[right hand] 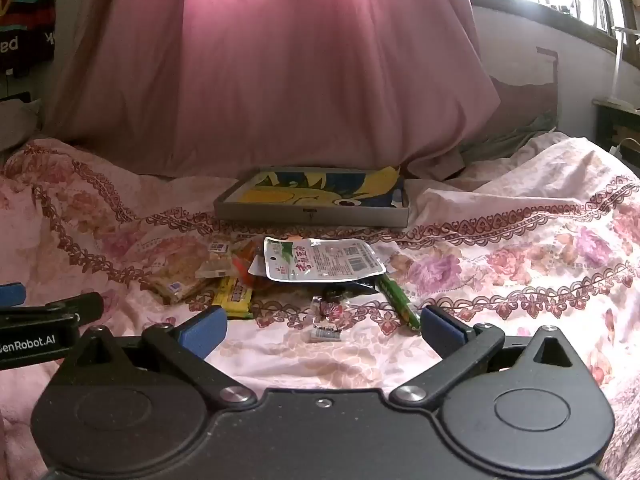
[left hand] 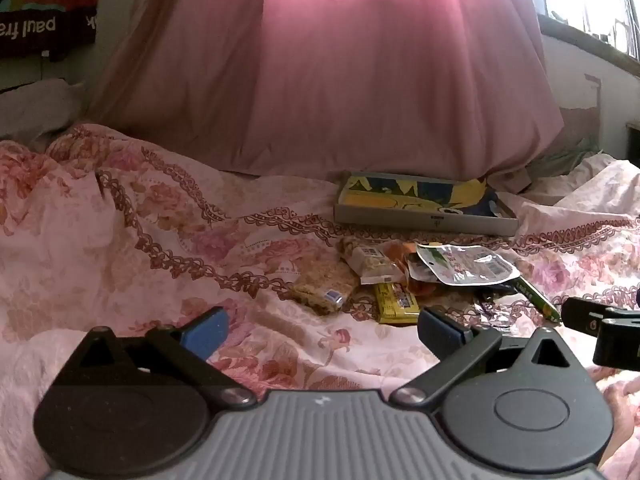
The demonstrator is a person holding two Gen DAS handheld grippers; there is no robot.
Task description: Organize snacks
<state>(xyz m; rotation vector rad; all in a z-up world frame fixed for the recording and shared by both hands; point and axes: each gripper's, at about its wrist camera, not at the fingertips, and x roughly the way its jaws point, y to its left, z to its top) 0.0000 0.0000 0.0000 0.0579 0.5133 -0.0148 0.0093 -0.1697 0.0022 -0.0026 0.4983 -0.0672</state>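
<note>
While both my grippers hover over the bed, the snacks sit loose ahead, nothing held.
My left gripper [left hand: 322, 330] has its jaws wide apart and empty; my right gripper [right hand: 324, 330] likewise. Snack pile [right hand: 280, 272] lies on the floral bedspread [right hand: 520, 264] at 12 o'clock from the right gripper, 1 o'clock from the left: white pouch [right hand: 324, 260] on top, green stick [right hand: 398, 300] at its 5 o'clock, yellow bar [right hand: 236, 294] and cereal bar [right hand: 176, 276] at its 8 o'clock. Shallow box [right hand: 312, 212] beyond the pile at 12.
</note>
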